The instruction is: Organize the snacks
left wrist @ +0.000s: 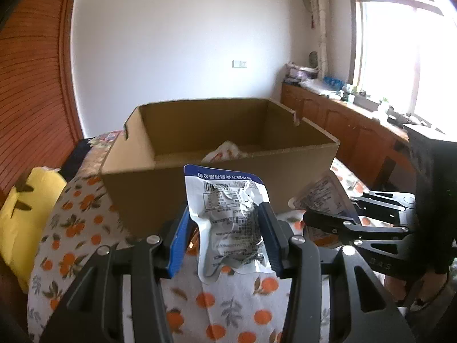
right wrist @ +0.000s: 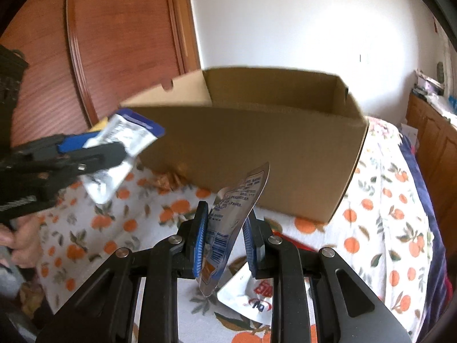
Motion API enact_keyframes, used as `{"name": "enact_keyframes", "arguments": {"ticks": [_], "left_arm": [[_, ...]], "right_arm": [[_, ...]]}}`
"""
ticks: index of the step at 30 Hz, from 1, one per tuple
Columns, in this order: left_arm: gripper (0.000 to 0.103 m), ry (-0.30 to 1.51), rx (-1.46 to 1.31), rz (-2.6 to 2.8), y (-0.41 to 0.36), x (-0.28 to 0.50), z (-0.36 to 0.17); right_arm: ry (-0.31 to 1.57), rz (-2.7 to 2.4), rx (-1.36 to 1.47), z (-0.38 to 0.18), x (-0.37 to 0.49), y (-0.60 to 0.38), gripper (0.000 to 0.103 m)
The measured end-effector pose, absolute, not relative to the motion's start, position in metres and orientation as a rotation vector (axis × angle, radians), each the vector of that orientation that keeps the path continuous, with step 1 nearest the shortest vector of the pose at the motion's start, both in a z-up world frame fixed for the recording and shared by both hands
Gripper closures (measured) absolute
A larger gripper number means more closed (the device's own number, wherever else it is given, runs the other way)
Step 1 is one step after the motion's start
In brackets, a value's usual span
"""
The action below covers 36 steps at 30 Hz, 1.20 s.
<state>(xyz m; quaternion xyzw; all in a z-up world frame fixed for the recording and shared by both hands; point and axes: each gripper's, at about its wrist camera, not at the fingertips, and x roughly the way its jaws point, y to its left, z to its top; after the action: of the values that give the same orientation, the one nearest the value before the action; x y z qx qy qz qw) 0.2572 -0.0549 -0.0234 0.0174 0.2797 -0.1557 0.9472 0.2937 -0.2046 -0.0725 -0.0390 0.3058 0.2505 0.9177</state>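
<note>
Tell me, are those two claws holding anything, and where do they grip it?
Yes. The left gripper pinches a crumpled silver packet across its lower middle. The right gripper holds a flatter packet by its lower half.

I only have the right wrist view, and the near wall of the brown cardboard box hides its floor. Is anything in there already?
Observer: Yes. The left wrist view shows one white packet with red print lying inside the brown cardboard box.
Operator: How does my left grip sit on its pouch?
Observer: The left gripper is shut on the crumpled silver pouch with a blue top edge. Its fingers pinch the lower half, and the blue edge stands above them.
Operator: What lies left of the box?
Observer: A yellow cushion, at the edge of the orange-print cloth.
</note>
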Motion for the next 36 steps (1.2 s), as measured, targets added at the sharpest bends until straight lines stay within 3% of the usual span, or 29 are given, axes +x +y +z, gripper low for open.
{"name": "enact_keyframes", "arguments": {"ticks": [15,22,36], "left_arm": [[0.057,0.456,0.035,-0.375,-0.064,0.321,0.021],[0.057,0.462,0.044,-0.343,-0.058,0.355,0.007],[0.057,0.535,0.015,-0.297,-0.048,0.374,-0.019]], "right_arm": [[0.473,0.507,-0.082,0.003,0.348,-0.200,0.081],[0.433,0.482,-0.101,-0.007,0.372,-0.188,0.081],[0.528,0.452,-0.097,-0.043,0.400,-0.182,0.081]]}}
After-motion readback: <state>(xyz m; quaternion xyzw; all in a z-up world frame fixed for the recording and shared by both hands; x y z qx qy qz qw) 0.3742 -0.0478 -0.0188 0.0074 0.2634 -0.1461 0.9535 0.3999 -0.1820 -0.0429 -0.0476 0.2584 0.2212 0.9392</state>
